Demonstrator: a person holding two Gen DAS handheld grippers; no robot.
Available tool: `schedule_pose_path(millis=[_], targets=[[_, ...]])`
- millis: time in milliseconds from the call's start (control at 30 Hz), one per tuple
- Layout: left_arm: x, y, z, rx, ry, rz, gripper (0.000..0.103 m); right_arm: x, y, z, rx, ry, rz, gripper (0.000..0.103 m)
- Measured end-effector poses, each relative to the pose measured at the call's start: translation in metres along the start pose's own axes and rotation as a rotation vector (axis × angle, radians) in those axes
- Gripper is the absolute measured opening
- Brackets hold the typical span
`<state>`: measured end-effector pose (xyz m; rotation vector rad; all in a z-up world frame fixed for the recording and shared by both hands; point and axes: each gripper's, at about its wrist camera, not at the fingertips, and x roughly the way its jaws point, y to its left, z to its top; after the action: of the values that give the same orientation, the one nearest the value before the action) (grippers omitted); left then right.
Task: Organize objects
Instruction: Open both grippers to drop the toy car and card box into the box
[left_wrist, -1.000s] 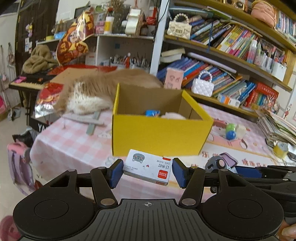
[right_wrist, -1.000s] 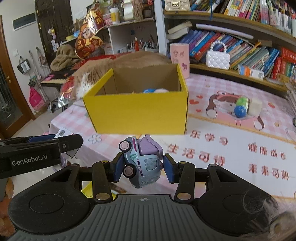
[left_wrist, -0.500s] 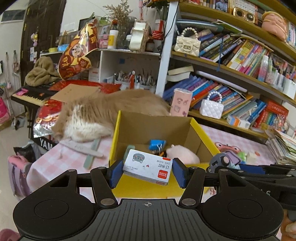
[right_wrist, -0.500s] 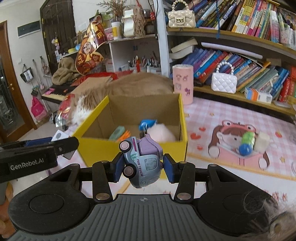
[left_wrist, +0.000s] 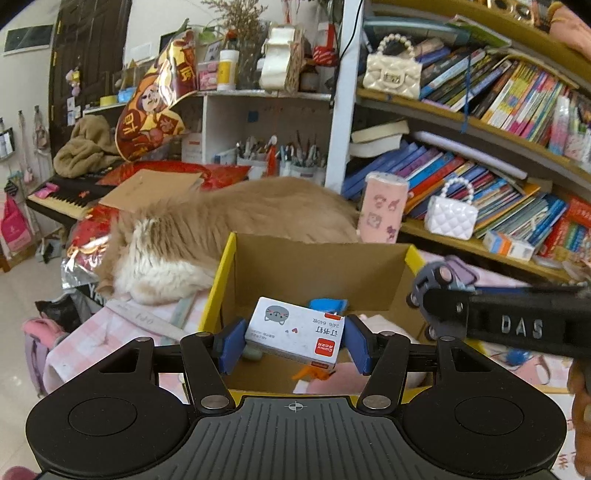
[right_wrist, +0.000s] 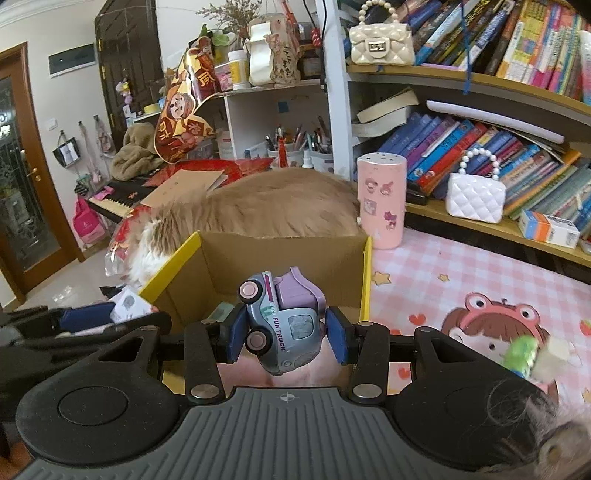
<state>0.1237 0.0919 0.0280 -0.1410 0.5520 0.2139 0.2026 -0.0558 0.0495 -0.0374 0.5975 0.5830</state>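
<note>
Left tool (left_wrist: 293, 345): blue pads clamped on the short ends of a small white cardboard staple box w/ grey cat print and red label (left_wrist: 295, 332). Box held flat, label up, centre of the left-wrist frame, over the open mouth of the yellow-sided cardboard box (left_wrist: 225, 266). End-on grip leaves the underside free, presumably so it falls flat on release.

Right tool (right_wrist: 284, 336): pads clamped on a grey-and-lilac plastic toy truck marked "FUN TRUCK" (right_wrist: 282, 325), tipped nose-down w/ pink wheels facing frame left. Pads sit on its front and rear, clear of the wheels, so it can't roll out of the grip. Truck sits centre frame, above the box's near right part.

Both items are carried over one container, consistent w/ sorting loose items into it. Box already holds a blue item, an orange item, something pale pink; ID unclear.

Long-haired ginger-and-white cat (right_wrist: 258, 206) lies on the bench just behind the box's far wall, upper centre of both frames. Risk: drop noise may startle it.

Judgement: both loads over the opening, not yet released.
</note>
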Motion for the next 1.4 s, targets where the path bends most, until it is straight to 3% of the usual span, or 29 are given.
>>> schedule_pose_path(millis=[367,833,1033,1167,1300,1400], targets=[[0.042,-0.013,-0.012,0.047,0.138,0.045,0.057,0.072,-0.011,0.009,-0.002,0.123,0.068,0.042],[0.052,-0.017,-0.013,0.060,0.165,0.074,0.059,0.112,0.011,0.002,-0.126,0.276,0.157,0.043],[0.051,-0.016,-0.012,0.061,0.169,0.069,0.060,0.110,0.012,0.004,-0.122,0.267,0.151,0.044],[0.046,-0.017,-0.013,0.058,0.154,0.043,0.067,0.098,0.007,0.010,-0.094,0.216,0.164,0.051],[0.038,-0.015,-0.011,0.052,0.128,0.044,0.068,0.083,0.006,0.018,-0.076,0.166,0.152,0.051],[0.027,-0.011,-0.008,0.054,0.089,0.051,0.075,0.069,0.004,0.022,-0.049,0.124,0.134,0.051]])
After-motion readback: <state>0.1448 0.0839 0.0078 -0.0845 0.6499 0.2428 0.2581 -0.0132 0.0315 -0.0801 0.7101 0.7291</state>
